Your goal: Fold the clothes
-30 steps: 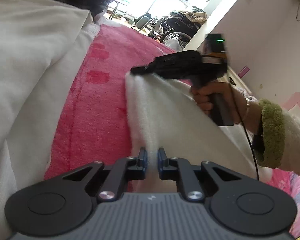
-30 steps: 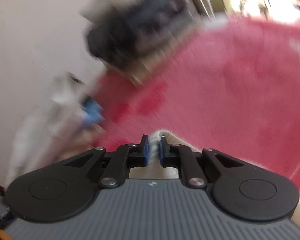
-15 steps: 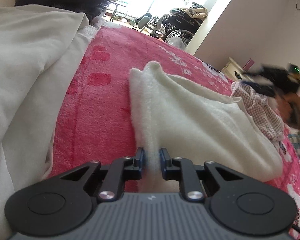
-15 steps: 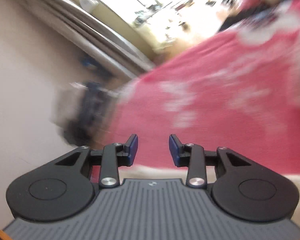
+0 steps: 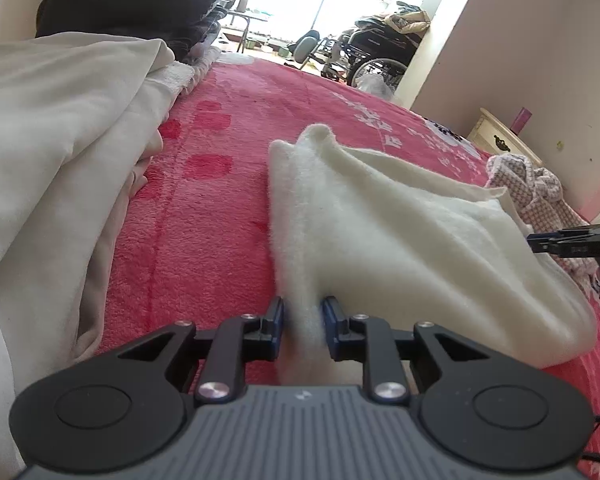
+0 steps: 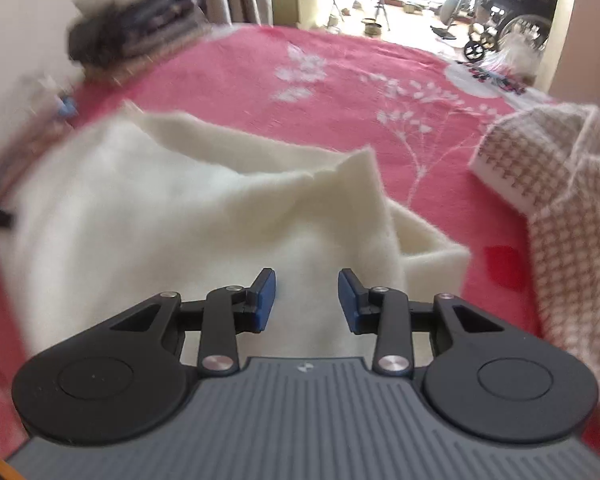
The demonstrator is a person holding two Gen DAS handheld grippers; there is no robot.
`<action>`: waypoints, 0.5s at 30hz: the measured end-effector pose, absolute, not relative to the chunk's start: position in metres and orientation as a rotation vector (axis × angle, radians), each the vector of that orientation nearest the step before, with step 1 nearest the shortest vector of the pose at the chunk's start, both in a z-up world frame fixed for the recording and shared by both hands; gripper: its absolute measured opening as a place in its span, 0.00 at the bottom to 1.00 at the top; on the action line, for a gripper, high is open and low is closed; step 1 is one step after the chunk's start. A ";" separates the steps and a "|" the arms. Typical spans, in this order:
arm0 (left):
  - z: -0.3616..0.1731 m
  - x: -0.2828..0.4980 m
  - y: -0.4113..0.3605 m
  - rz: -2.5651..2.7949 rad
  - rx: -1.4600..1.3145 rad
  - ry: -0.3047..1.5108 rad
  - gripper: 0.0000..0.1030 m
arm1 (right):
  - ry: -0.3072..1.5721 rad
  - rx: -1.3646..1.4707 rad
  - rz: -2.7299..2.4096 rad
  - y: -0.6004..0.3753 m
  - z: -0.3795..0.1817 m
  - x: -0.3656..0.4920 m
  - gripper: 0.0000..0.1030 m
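One cream fleece garment (image 5: 400, 240) lies folded on a pink blanket (image 5: 204, 240) — a fold of its near edge sits between the left gripper (image 5: 302, 322)'s pads as its jaws are opening; whether they still pinch it is hard to tell. To the left, a pale bedsheet heap (image 5: 60, 152) and one dark stack of folded clothes (image 5: 132, 12). To the right, one checked garment (image 6: 572, 216), cut off by the frame. The right gripper (image 6: 307, 296) hovers over the fleece, jaws apart, nothing between them — the left of its view is blurred.
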State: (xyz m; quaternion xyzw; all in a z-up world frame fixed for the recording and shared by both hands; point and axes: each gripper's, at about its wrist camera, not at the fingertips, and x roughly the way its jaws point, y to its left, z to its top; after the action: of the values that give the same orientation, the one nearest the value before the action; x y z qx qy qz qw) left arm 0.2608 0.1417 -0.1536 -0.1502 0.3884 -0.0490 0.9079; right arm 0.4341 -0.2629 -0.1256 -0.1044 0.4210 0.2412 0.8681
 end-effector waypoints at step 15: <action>-0.154 0.262 0.138 -0.082 -0.316 0.778 0.23 | 0.860 -0.097 0.436 -0.266 -0.153 0.483 0.08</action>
State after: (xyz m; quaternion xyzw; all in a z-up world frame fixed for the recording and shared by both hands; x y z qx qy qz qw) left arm 0.2617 0.1378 -0.1542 -0.1532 0.3775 -0.0399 0.9124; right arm 0.4834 -0.2657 -0.1535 -0.0465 0.4134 0.2095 0.8849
